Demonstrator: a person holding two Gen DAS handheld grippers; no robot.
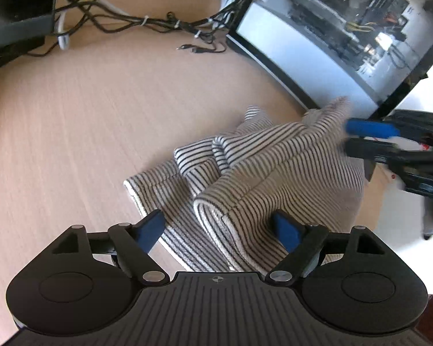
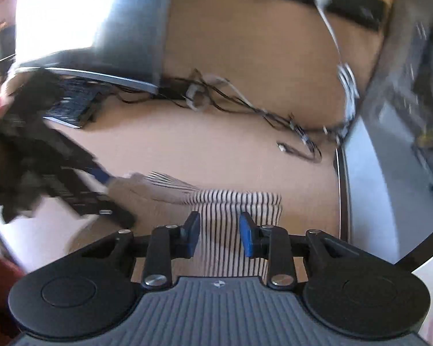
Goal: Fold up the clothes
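Observation:
A black-and-white striped garment [image 1: 274, 158] lies crumpled on a light wooden table [image 1: 86, 129], with its right side raised off the surface. My left gripper [image 1: 217, 230] is open wide, and a rolled fold of the fabric sits between its blue pads. My right gripper [image 1: 347, 137] comes in from the right and is shut on the lifted edge. In the right wrist view the striped garment [image 2: 233, 201] runs between the fingers of my right gripper [image 2: 219, 235]. My left gripper [image 2: 109, 181] appears there blurred, at the cloth's far left end.
A glass-sided computer case [image 1: 331, 43] stands close behind the garment, also at the right [image 2: 389, 158]. Tangled cables [image 1: 147, 23] run along the back of the table. A dark device [image 1: 14, 14] sits at the back left. A keyboard [image 2: 69, 103] lies under a monitor [image 2: 101, 28].

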